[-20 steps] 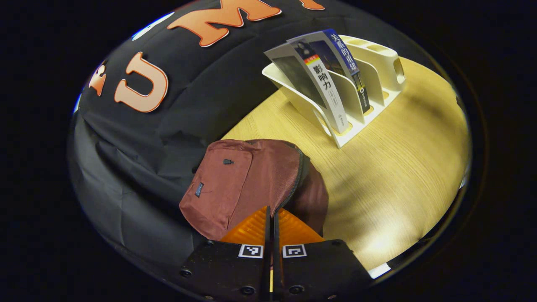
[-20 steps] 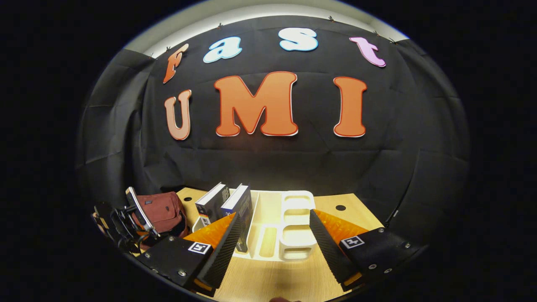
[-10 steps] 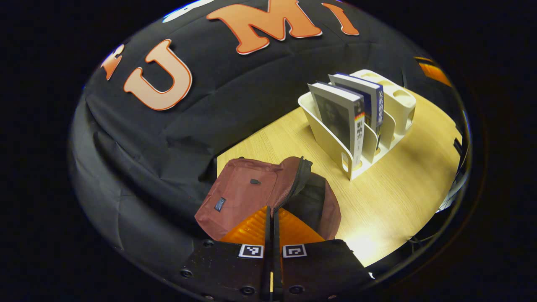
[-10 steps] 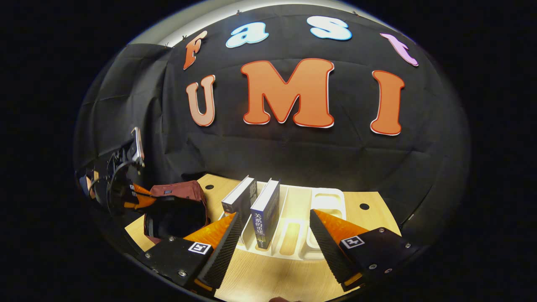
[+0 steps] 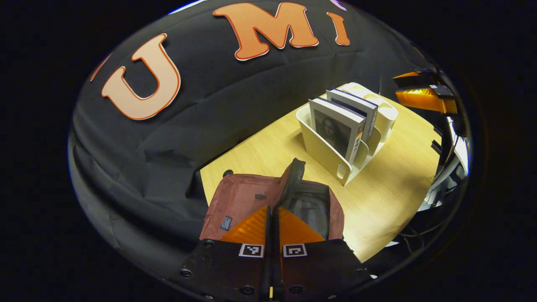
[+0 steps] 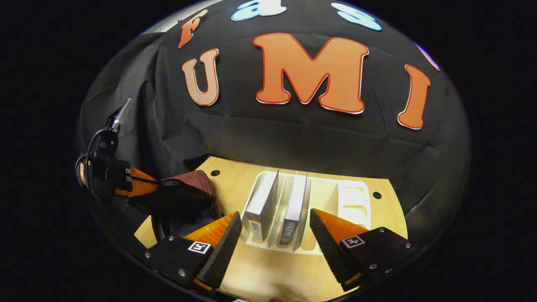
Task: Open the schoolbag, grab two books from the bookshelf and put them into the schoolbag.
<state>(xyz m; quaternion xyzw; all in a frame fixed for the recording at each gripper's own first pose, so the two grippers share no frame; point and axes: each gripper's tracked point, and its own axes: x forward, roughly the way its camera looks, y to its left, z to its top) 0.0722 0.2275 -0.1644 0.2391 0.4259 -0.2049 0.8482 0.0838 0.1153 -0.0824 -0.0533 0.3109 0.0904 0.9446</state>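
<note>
The two books [image 6: 277,205] stand upright in the white bookshelf [image 6: 356,197] straight ahead of the wide-open right gripper [image 6: 275,235], while the left gripper [image 5: 272,218], fingers together, pinches the schoolbag [image 5: 239,197] flap

Matt woven cloth schoolbag [image 5: 247,201], smooth, seemingly plastic bookshelf [image 5: 325,153], glossy-covered paper books [image 6: 262,205], wood-grain table [image 5: 390,180].

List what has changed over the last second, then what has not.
The left gripper, shut on the schoolbag flap, has lifted it, so the bag now gapes open. The right gripper, fingers spread, has come closer above the two books. Unchanged: both books stand in the bookshelf on the table, untouched.
</note>
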